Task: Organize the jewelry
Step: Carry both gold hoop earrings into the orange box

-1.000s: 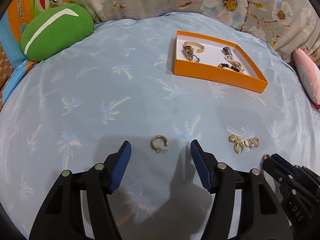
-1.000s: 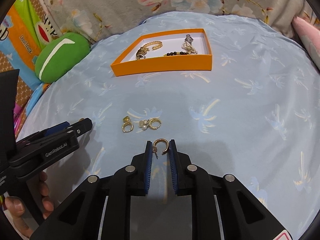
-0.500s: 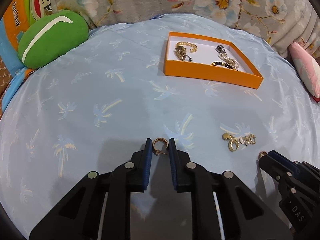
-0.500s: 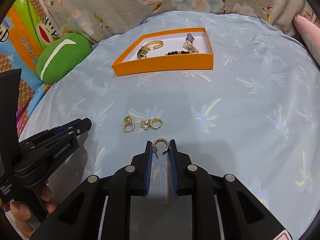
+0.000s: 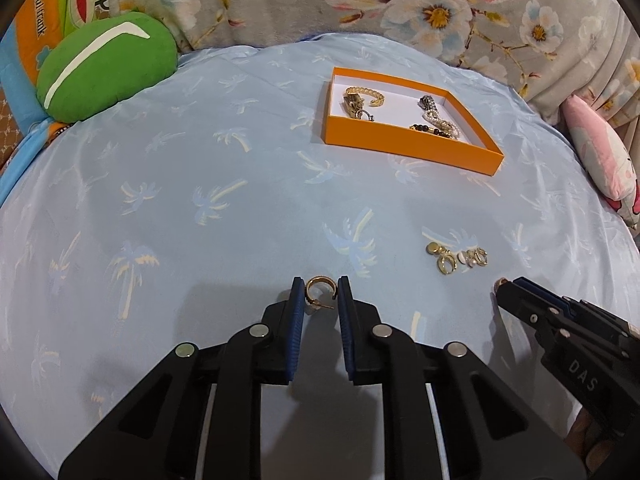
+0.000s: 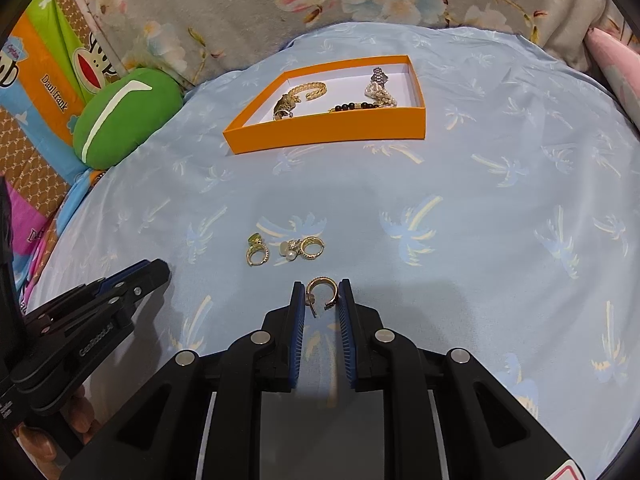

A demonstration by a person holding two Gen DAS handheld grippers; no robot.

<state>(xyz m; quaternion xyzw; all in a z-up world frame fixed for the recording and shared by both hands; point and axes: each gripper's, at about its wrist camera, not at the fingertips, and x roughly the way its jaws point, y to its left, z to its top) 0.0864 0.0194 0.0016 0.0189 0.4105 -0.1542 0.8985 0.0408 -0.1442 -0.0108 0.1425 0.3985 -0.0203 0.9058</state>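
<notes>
My left gripper (image 5: pixel 319 292) is shut on a gold hoop earring (image 5: pixel 318 287) and holds it just above the blue sheet. My right gripper (image 6: pixel 321 294) is shut on a second gold hoop earring (image 6: pixel 322 289). The right gripper also shows in the left wrist view (image 5: pixel 505 286) at the right. The left gripper shows in the right wrist view (image 6: pixel 158 270) at the left. An orange box (image 5: pixel 404 150) with a white inside holds bracelets and a watch at the back; it also shows in the right wrist view (image 6: pixel 324 134). Several small rings and earrings (image 5: pixel 456 258) lie loose on the sheet, seen too in the right wrist view (image 6: pixel 286 250).
A green cushion (image 5: pixel 104 64) lies at the back left. A pink pillow (image 5: pixel 600 160) lies at the right edge. A floral cover (image 5: pixel 400 4) runs along the back of the bed. Blue palm-print sheet (image 5: pixel 200 200) covers the surface.
My left gripper closed on the gold hoop earring and lifted it slightly off the sheet. My right gripper kept its hold on its own earring and rose a little.
</notes>
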